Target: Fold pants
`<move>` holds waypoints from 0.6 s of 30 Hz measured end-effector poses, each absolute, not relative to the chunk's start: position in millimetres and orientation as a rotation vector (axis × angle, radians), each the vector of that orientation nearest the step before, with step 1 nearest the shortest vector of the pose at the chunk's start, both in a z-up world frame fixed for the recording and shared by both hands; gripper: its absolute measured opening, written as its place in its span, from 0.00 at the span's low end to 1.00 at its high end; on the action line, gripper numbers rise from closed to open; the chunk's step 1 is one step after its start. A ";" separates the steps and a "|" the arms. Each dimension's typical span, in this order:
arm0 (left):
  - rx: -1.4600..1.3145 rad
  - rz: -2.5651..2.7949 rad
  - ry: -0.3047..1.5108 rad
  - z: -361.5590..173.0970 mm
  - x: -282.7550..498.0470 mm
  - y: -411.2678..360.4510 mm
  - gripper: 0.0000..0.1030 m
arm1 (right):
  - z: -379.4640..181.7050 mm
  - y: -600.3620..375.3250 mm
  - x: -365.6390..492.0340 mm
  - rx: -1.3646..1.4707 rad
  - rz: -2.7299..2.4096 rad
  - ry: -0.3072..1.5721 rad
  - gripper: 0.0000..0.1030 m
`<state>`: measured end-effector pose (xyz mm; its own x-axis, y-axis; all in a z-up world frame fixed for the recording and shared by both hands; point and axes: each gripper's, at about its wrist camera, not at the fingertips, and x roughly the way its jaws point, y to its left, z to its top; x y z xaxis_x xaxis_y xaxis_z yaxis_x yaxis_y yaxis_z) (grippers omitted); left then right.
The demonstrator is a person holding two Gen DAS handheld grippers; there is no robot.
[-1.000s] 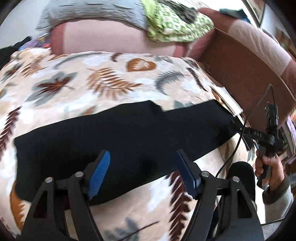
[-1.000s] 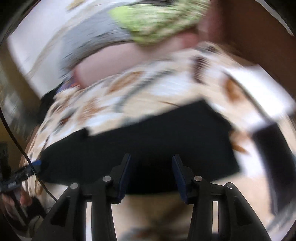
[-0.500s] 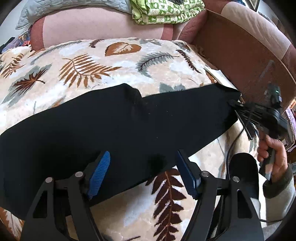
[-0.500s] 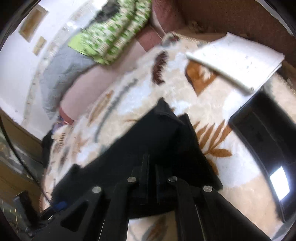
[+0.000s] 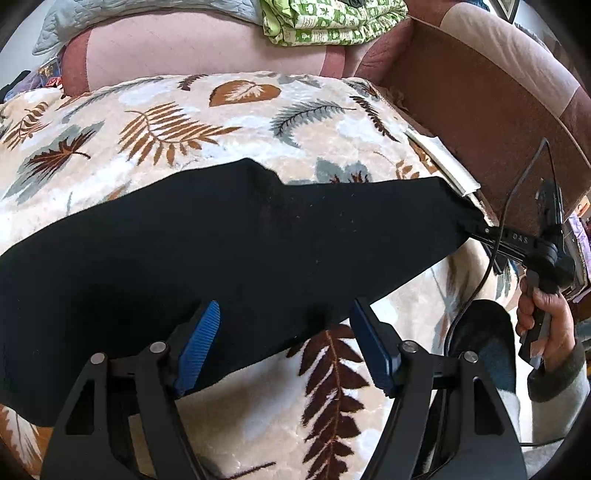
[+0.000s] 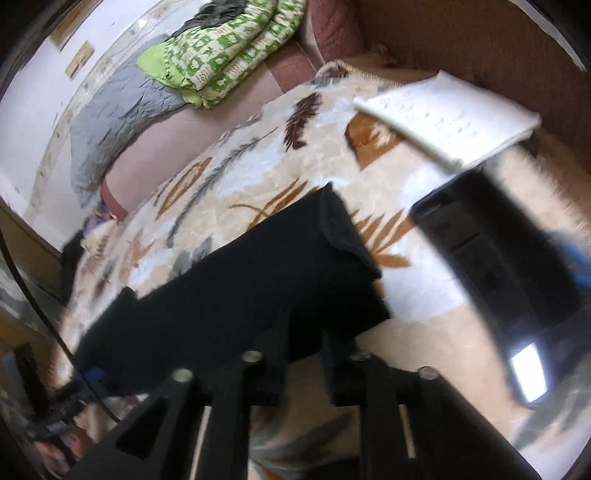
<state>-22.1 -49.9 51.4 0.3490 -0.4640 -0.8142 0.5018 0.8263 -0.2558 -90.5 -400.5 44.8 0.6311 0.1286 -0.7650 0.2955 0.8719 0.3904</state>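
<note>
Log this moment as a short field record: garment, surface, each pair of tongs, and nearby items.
garment: black pants, spread lengthwise across the blanket, not yet folded over
surface: leaf-print blanket on a sofa
left tongs: open, hovering above the pants' near edge, holding nothing
right tongs: at one end of the pants; view blurred, grip unclear
nearby: green patterned bedding on the sofa back; white notebook beside the pants' end

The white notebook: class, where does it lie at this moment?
In the right wrist view the notebook lies upper right on the leaf blanket, against the brown sofa back, just beyond the end of the black pants.
</note>
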 end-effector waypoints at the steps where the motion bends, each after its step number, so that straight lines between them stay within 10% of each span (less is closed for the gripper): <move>1: 0.034 -0.632 1.034 54.7 -22.3 -50.4 0.70 | 48.9 -401.7 -95.5 0.507 -0.113 0.888 0.23; 18: 0.051 -0.691 1.067 60.1 -7.7 -117.9 0.75 | 68.0 -368.6 -94.2 0.443 0.033 0.822 0.41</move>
<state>-7.7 -117.9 60.1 0.2949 -0.4958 -0.8169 0.5429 0.7904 -0.2838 -94.2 -368.6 68.0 0.6854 0.1976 -0.7009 0.1412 0.9082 0.3941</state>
